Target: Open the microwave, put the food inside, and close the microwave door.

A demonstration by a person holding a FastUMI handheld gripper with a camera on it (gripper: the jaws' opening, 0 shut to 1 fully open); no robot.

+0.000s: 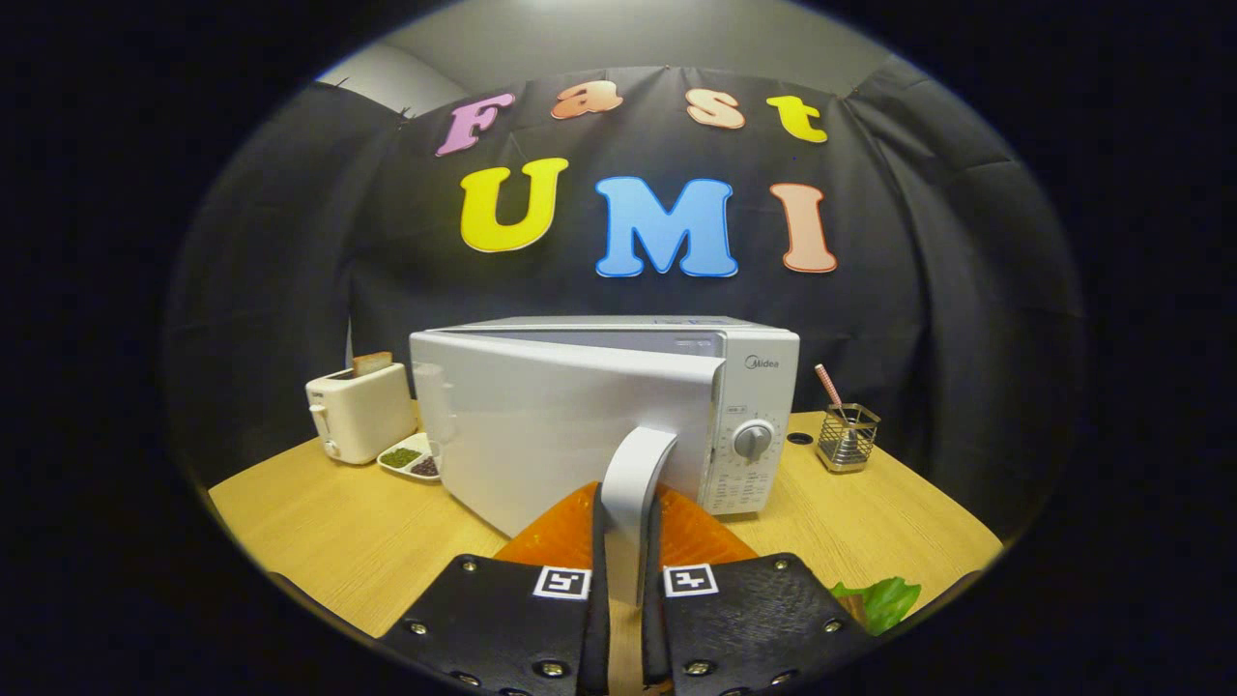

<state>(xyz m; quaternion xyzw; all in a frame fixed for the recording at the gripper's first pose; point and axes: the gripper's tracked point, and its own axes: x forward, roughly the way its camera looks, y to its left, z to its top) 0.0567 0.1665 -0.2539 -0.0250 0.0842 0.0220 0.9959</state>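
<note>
Toaster (359, 411) sat far left on the counter (338, 541). I had the gripper (626, 580) pinching the microwave (618, 416) door handle (633, 483), door part-open; I'd guess swinging it wider came next. Food, probably the orange thing (696, 536), sat underneath.

Toaster (359, 413) left of microwave (618, 416), utensil holder (847, 437) right, on table (319, 522).
</note>
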